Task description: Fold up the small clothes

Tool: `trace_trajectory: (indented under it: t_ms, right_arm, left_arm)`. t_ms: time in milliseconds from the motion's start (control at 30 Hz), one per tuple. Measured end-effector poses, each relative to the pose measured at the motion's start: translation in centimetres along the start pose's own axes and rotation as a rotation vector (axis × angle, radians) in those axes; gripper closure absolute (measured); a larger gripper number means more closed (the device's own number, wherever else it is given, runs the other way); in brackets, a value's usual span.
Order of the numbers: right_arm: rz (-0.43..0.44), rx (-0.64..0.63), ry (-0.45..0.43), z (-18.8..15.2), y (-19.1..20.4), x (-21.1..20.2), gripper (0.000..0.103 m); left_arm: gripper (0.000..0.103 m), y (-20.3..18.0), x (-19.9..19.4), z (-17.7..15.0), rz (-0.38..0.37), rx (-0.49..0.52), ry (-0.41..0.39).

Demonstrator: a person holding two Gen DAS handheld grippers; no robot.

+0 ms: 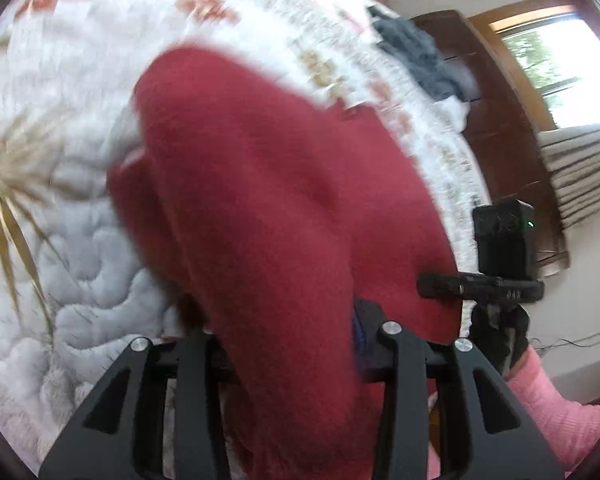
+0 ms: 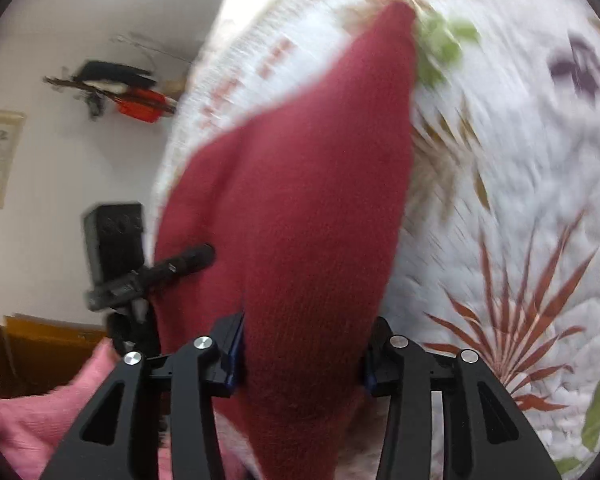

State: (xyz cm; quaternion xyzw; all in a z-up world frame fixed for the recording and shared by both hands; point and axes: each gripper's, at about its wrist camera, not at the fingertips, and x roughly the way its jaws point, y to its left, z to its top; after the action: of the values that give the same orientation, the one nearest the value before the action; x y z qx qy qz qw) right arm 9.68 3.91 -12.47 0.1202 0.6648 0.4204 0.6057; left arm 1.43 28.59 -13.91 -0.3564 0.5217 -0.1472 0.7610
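A dark red knitted garment point(image 1: 260, 208) hangs in the air over a white quilted bedspread point(image 1: 80, 240) printed with leaves. My left gripper point(image 1: 284, 344) is shut on one part of it, and the cloth runs forward between its fingers. The same red garment point(image 2: 308, 200) fills the middle of the right wrist view, where my right gripper point(image 2: 300, 352) is shut on it as well. In the left wrist view the right gripper point(image 1: 500, 284) shows at the right edge of the cloth. Both views are blurred by motion.
A dark grey garment point(image 1: 416, 52) lies at the far edge of the bed beside a dark wooden headboard point(image 1: 500, 120). A pink sleeve point(image 1: 552, 404) and gloved hand hold the other gripper. A window, a curtain and a white wall stand behind.
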Motion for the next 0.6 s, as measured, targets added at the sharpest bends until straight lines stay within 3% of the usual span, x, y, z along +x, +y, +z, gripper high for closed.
trace_trajectory:
  t_ms: [133, 267, 333, 533, 600]
  right_arm:
    - [0.042, 0.013, -0.04, -0.7, -1.1, 0.2, 0.049]
    - [0.006, -0.006, -0.046, -2.2, -1.2, -1.1, 0.039]
    - [0.003, -0.004, -0.04, -3.3, -1.3, -1.8, 0.039]
    - [-0.077, -0.03, -0.005, -7.5, -0.6, -2.9, 0.039]
    - [-0.089, -0.016, 0.0, -7.6, -0.3, -2.6, 0.044]
  left_arm:
    - [0.055, 0.9, 0.4, -0.1, -0.026, -0.064, -0.002]
    - [0.051, -1.4, -0.8, -0.5, 0.098, -0.002, -0.006]
    - [0.051, -2.8, -2.0, -1.3, 0.193, 0.029, -0.025]
    - [0.048, -4.8, -4.7, -4.3, 0.317, 0.059, -0.064]
    - [0.049, -4.7, -5.0, -5.8, 0.352, 0.051, -0.063]
